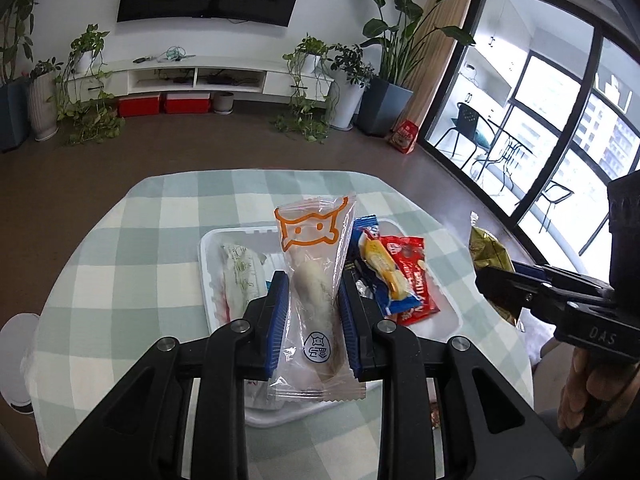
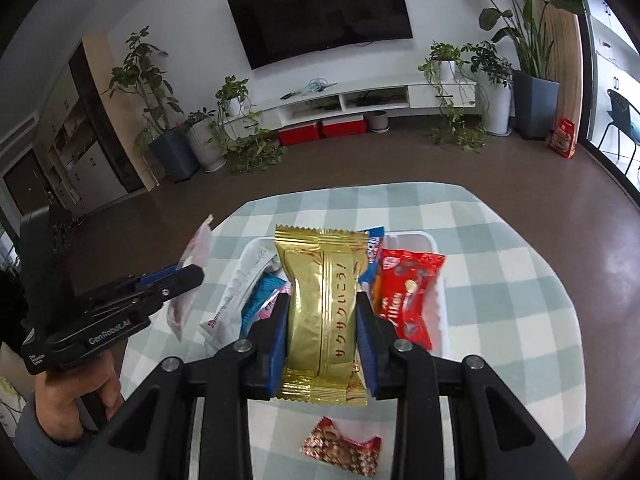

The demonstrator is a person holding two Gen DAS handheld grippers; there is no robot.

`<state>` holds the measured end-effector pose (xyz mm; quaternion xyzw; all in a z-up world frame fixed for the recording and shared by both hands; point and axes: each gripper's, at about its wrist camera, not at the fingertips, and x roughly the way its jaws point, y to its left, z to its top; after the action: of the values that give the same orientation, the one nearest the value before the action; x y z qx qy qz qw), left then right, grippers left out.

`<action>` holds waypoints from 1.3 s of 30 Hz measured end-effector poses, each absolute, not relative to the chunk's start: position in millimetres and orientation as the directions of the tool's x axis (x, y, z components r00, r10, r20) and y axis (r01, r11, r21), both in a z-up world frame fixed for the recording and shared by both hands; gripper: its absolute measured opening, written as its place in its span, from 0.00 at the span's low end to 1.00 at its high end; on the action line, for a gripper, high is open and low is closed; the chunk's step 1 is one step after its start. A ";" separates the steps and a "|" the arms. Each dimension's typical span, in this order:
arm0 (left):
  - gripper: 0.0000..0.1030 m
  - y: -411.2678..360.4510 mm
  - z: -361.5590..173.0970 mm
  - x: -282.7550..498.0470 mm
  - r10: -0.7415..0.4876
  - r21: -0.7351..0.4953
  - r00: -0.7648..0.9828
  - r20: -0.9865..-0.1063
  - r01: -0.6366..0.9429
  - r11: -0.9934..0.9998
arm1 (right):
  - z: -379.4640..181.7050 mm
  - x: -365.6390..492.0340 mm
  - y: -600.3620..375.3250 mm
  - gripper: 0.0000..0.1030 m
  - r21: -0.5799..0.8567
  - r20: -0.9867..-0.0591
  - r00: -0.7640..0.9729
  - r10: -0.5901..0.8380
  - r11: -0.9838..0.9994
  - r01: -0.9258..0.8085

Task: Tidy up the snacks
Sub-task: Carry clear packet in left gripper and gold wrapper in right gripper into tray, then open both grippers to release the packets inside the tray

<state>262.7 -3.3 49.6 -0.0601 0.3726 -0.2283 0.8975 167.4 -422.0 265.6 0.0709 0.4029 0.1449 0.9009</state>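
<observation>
My left gripper [image 1: 314,288] is shut on a clear snack packet with an orange cat face [image 1: 312,280], held above the white tray [image 1: 208,280]. My right gripper [image 2: 322,308] is shut on a gold snack packet [image 2: 322,304], also held over the tray [image 2: 430,240]. The tray holds a red packet [image 2: 408,296], a blue and yellow packet [image 1: 386,272], a white packet [image 1: 242,276] and a light blue one [image 2: 260,296]. The right gripper with its gold packet [image 1: 490,256] shows at the right of the left wrist view; the left gripper [image 2: 188,276] shows at the left of the right wrist view.
A small red and gold wrapped sweet [image 2: 340,446] lies on the checked tablecloth [image 2: 500,300] in front of the tray. The round table's edges drop to a brown floor. Plants, a TV cabinet and a glass door stand far behind.
</observation>
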 end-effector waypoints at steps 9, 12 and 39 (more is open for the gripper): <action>0.23 -31.5 -0.4 307.2 -0.420 -0.244 0.561 -0.713 0.363 0.899 | 215.5 221.7 -387.2 0.33 0.114 -0.787 0.575 0.223 0.969 -0.219; 0.23 -36.3 -15.3 317.4 -0.413 -0.239 0.551 -0.725 0.361 0.901 | 204.0 231.7 -386.4 0.33 0.094 -0.802 0.562 0.202 0.972 -0.215; 0.26 -47.2 -36.2 333.0 -0.392 -0.223 0.547 -0.740 0.350 0.910 | 177.4 240.9 -385.4 0.35 0.105 -0.825 0.526 0.205 0.971 -0.215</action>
<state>333.0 -47.2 -36.2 -0.0245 0.4264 -0.2109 0.8792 240.9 -385.4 177.4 -0.0049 0.4716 0.1202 0.8736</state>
